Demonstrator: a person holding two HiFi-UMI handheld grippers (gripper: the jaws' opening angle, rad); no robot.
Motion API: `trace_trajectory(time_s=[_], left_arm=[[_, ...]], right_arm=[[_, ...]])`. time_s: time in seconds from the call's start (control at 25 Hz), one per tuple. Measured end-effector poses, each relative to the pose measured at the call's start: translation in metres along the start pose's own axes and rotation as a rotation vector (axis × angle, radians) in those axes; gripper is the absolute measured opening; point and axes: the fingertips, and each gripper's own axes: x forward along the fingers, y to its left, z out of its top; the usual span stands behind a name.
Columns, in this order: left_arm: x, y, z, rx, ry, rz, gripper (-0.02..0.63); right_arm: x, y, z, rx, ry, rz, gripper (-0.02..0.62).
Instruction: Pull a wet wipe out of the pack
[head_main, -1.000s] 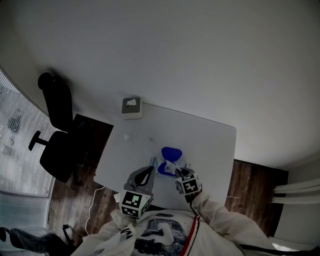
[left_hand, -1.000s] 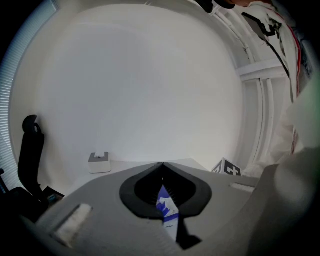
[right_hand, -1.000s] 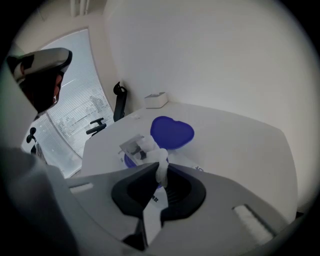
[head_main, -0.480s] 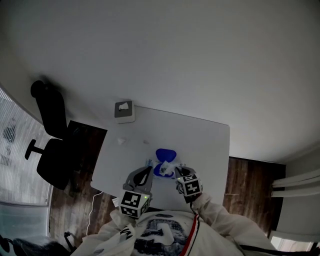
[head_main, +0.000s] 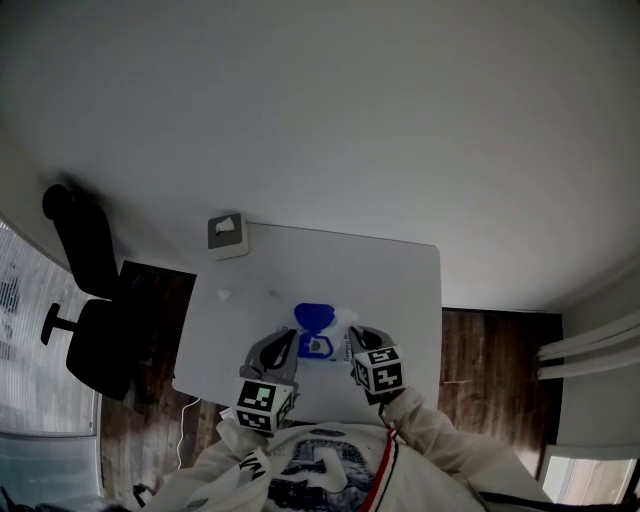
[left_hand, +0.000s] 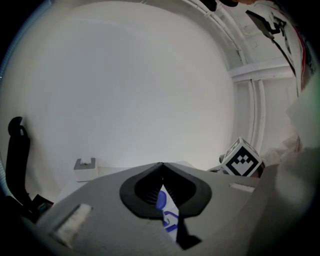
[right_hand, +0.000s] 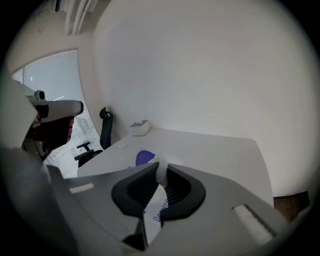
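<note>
Right gripper jaws pinch wet wipe — left gripper clamps pack.

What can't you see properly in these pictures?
Most of the pack: left gripper view, the left gripper covers all but one printed edge.
How much wet wipe is out: right gripper view, the right gripper covers it.
Small white bit on the table: head view, too small to name.
Pack's print: all views, too small or cut off.
</note>
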Motion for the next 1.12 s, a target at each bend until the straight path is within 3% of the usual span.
trace_trajectory(time_s=[0.52,1.12], left_arm=[[0.010,0.002,0.033,0.068,-0.069,0.002,0.005],[0.015,0.005,0.101,0.154,-0.192,0.012,0.005]], right_arm=[[-0.057,-0.019,0.073,-0.054,-0.222,-0.127,0.018],[-0.132,-0.022,0.161,-0.013,-0.473,-0.161,0.018]])
